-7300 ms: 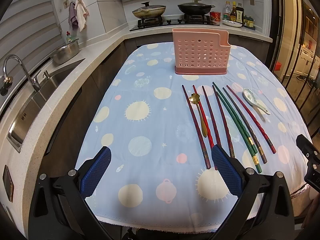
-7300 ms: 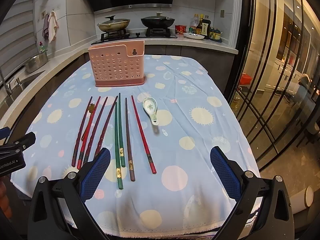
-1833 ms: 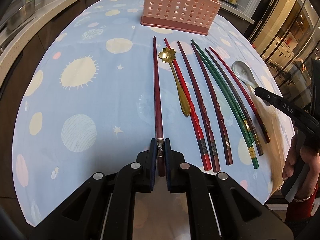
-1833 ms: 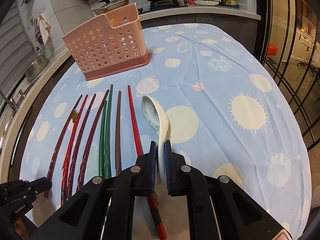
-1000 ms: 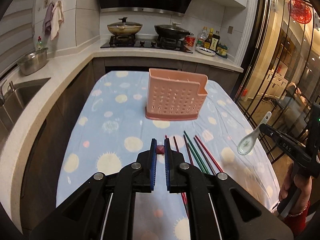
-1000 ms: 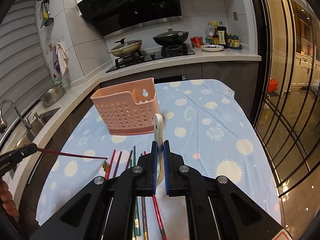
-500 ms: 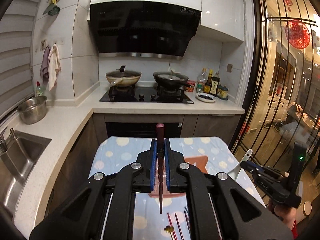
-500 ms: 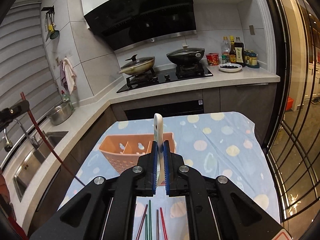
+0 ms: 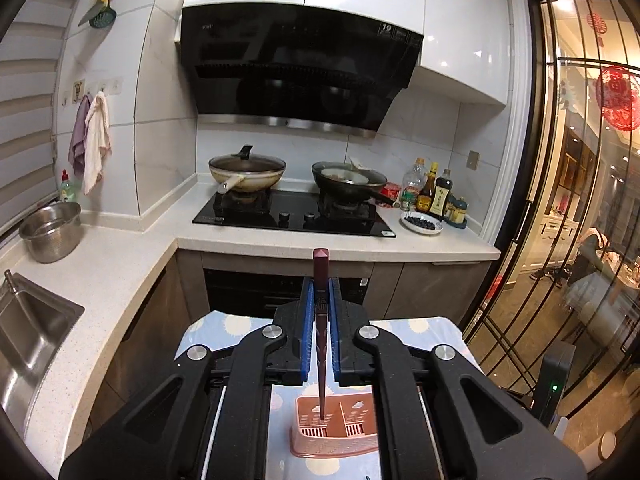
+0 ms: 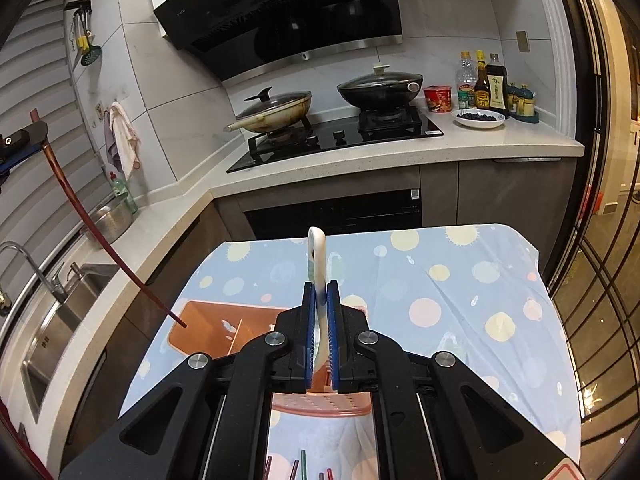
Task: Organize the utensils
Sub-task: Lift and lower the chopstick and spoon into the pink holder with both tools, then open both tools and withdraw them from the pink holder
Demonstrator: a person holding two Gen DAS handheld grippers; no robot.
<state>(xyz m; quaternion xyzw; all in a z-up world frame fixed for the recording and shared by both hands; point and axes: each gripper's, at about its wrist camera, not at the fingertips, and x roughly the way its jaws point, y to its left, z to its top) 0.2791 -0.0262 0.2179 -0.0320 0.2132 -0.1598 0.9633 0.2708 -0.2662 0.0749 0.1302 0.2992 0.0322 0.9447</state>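
Left hand-held gripper (image 9: 320, 336) clenched on a light, stiff chopstick (image 9: 320, 344) near its top, tip over the basket (image 9: 334, 432). Right hand-held gripper (image 10: 321, 332) pinches the slick, breakable spoon (image 10: 316, 264) by its handle above the basket.

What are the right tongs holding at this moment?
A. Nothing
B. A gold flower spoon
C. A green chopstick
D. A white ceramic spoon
D: in the right wrist view the right tongs are shut on the white spoon, whose handle sticks up above the pads, over the pink holder.
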